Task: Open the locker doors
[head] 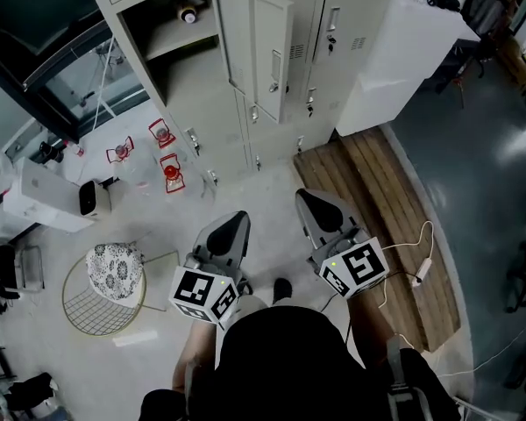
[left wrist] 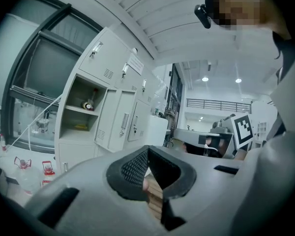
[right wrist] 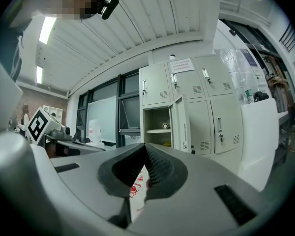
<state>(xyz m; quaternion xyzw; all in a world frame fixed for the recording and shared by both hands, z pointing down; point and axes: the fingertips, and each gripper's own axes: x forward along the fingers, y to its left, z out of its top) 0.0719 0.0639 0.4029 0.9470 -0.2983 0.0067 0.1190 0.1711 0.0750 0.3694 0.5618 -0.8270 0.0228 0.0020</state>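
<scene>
Jaws of the left gripper point(left wrist: 148, 150) meet at their tips with nothing between them, and those of the right gripper point(right wrist: 145, 150) are likewise pressed together and empty. Far to the left of the left jaws, level with the gripper's body, a wire stool point(head: 95, 312) with a patterned cushion point(head: 114, 271) stands on the pale floor. Ahead and to the left of those jaws, three small red-framed objects point(head: 170, 173) sit on the floor, apart from one another. Beyond them rise the lockers point(head: 212, 112), well apart from both grippers. One compartment point(head: 180, 40) ahead of the left jaws is open, with a small round item point(head: 189, 14) on its upper shelf, possibly a roll of tape, though it is too small to tell. Its open door point(head: 261, 49) is swung outward, ahead of the gap between the two grippers. Ahead of the right jaws, the neighbouring doors point(head: 344, 16) are shut. Just to the right of the right jaws a wooden platform point(head: 381, 209) lies on the floor, and a white cabinet point(head: 403, 55) stands at its far end, beside the lockers.
</scene>
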